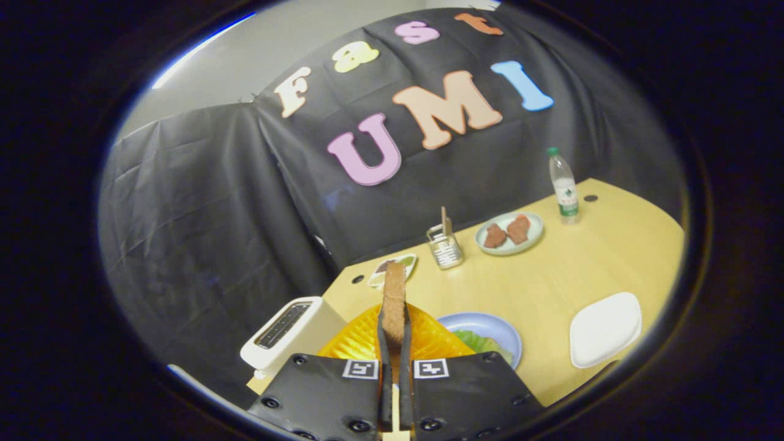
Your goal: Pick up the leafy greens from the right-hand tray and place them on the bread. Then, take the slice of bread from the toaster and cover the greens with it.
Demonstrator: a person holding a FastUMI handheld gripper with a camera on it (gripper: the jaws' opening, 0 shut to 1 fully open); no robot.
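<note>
Bread slice [394, 300] stands on edge, pinched between both fingers [384, 343], above the orange tray [361, 343].

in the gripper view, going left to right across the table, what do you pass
White toaster → slice of bread clamped upright in the gripper → metal wire rack → plate with two brown pieces → water bottle → white square plate.
</note>
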